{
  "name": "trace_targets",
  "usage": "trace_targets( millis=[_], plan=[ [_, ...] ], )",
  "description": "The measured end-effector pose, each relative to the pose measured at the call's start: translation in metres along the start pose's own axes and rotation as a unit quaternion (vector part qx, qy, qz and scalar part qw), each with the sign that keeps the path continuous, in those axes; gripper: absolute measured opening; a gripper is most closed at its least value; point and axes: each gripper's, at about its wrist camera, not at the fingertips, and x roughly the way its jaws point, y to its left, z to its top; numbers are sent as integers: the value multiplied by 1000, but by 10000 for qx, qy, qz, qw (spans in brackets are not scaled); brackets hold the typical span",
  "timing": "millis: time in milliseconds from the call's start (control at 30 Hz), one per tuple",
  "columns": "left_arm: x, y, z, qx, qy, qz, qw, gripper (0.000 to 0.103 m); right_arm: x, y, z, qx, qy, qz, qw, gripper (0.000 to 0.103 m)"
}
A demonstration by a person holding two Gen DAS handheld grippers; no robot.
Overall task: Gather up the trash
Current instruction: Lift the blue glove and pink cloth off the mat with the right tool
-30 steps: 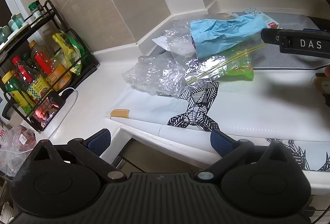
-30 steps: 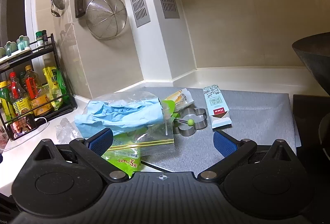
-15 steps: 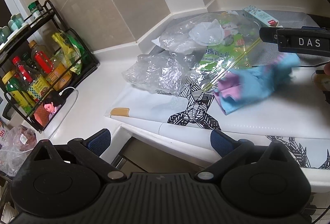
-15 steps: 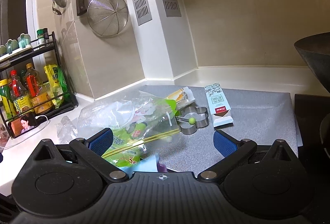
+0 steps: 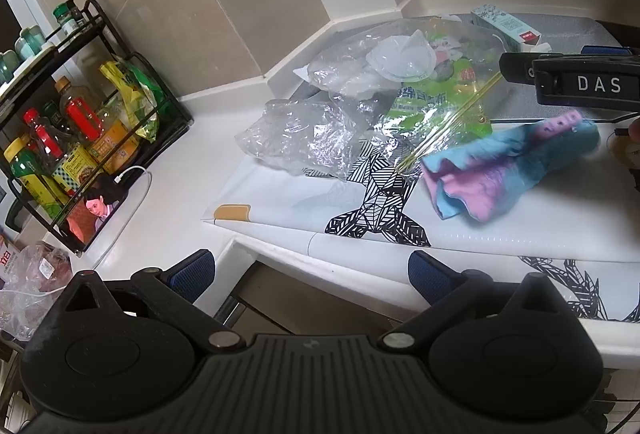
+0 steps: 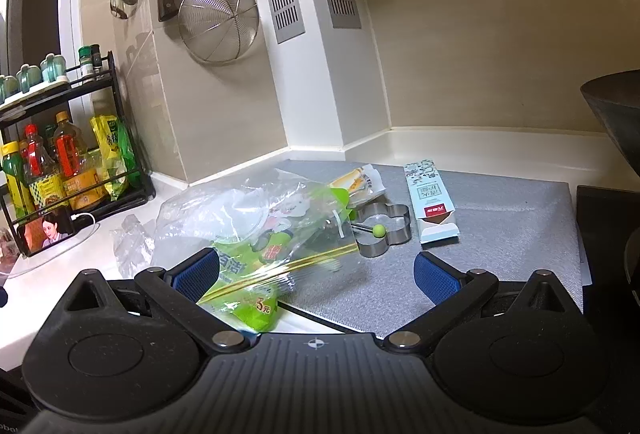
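A heap of trash lies on the counter. In it are crumpled clear plastic and a clear zip bag with a green packet. A crumpled blue and pink wrapper lies blurred on the white sheet with black line art. It sits just below my right gripper's body. My left gripper stands open at the counter's front edge, short of the heap. My right gripper is open with the zip bag's near end by its left finger. A small printed carton lies on the grey mat.
A black rack of bottles and a phone with a lit screen stand at the left. A metal flower-shaped ring lies by the carton. A dark wok juts in at the right. A strainer hangs on the wall.
The blue wrapper slid off the top of the heap toward the front, onto the patterned sheet, and its pink side now shows. The zip bag beneath is uncovered. Both grippers stayed nearly still.
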Motion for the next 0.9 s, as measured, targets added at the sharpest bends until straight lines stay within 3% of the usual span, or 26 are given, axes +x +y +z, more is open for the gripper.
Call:
trace_targets(
  millis=[900],
  plan=[
    [9,-3,-4,65,186,117,9997,103,10,8,-7,-317,307,-134,9989,103]
  ],
)
